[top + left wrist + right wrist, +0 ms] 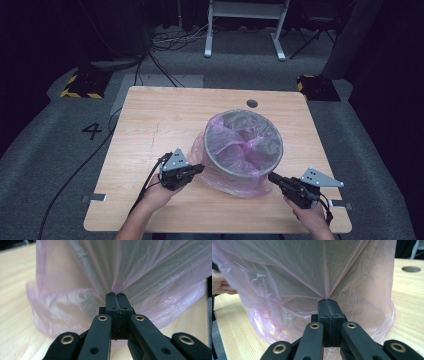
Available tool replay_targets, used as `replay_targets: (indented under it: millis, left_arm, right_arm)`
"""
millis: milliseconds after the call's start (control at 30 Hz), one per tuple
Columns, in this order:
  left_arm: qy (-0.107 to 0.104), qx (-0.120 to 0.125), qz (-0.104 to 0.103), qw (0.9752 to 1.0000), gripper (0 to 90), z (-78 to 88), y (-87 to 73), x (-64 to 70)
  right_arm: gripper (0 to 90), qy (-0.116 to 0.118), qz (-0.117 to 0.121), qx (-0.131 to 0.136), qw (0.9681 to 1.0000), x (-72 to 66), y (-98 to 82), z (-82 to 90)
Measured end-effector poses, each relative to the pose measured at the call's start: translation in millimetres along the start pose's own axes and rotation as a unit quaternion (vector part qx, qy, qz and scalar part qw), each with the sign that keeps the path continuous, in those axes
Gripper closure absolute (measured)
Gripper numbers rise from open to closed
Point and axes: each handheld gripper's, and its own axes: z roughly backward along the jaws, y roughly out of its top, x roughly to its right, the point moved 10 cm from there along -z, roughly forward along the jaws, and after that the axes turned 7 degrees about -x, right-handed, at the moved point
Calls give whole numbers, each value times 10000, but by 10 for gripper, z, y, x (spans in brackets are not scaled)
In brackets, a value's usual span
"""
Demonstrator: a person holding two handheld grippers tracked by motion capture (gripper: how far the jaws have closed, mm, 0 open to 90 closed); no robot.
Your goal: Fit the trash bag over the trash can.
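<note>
A thin, translucent pink bag (235,172) lines a round grey bin (243,142) on the wooden table (150,120), its loose skirt draped over the rim and bunched in wrinkles around the base. The left gripper (199,169) sits at the bin's near-left side, its 2 jaws pressed together on a fold of the film, which puckers into radiating creases just ahead of the tips. The right gripper (272,177) pinches the film the same way at the near-right side, pleats fanning from its closed tips.
</note>
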Motion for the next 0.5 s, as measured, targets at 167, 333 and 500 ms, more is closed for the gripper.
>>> replay_targets:
  millis: [167,333,500]
  left_arm:
    - [226,-408,10,9989,900,-128,-194,-74]
    - [229,-587,236,9977,900,-237,-345,-176]
    - [217,-692,332,9968,897,-301,-419,-202]
  right_arm:
    - [900,-16,-217,-114,9997,84,-138,-83]
    - [900,-124,-387,-365,9985,188,-314,-156]
    - [900,-139,-529,-511,9972,255,-444,-198]
